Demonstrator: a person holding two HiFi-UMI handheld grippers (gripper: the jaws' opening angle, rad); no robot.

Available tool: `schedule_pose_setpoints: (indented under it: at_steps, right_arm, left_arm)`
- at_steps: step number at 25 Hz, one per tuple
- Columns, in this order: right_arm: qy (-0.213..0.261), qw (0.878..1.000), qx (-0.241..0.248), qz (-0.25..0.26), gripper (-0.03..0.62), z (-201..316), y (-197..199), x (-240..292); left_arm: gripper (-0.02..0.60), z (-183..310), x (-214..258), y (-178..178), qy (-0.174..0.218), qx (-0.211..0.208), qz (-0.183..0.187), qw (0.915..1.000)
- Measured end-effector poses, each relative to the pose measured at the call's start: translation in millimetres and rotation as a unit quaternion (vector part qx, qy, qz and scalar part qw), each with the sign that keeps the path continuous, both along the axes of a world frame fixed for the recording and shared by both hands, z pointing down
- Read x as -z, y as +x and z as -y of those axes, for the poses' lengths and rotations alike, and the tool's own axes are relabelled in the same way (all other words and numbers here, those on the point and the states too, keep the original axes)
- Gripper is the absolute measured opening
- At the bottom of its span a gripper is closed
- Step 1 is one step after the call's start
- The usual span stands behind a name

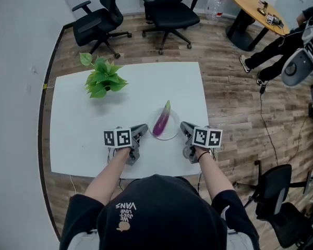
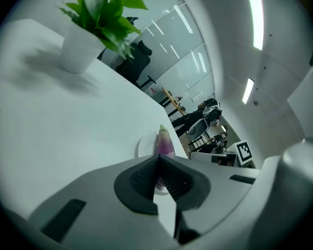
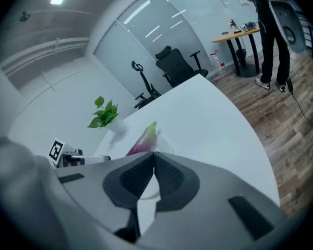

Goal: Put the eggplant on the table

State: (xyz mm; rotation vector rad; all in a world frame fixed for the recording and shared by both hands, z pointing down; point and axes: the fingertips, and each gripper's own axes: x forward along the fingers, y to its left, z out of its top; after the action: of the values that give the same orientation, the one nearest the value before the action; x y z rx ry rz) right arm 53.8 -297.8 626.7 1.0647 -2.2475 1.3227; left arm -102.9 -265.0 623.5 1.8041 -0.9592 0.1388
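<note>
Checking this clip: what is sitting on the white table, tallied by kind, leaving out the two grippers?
eggplant: 1
plate: 1
potted plant: 1
Total: 3

"What colours are on the table [image 1: 83, 139]?"

"The table is plain white. The eggplant [image 1: 161, 122] is purple with a green tip, on a pale see-through plate [image 1: 176, 133]. The plant [image 1: 101, 77] is bright green."

"And closer in?"

"The left gripper [image 1: 144, 127] and right gripper [image 1: 183, 125] are grey, pads [image 2: 141, 184] black, cubes [image 1: 118, 137] patterned in black-and-white squares."
</note>
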Motion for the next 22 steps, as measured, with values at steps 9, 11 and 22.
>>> schedule_pose_setpoints:
  at_steps: [9,11,22]
  right_arm:
    - [0.093,0.995,-0.002,-0.034,0.018,-23,-2,40]
    - [0.105,0.994,-0.004,-0.034,0.018,-32,-4,47]
    - [0.151,0.987,-0.026,-0.043,0.018,-110,-12,73]
  left_arm:
    - [0.011,-14,38,1,0.112,-0.017,0.069,0.9911]
    - [0.011,-21,48,3,0.13,-0.019,0.069,0.989]
    - [0.011,-93,82,-6,0.196,-0.041,0.079,0.9765]
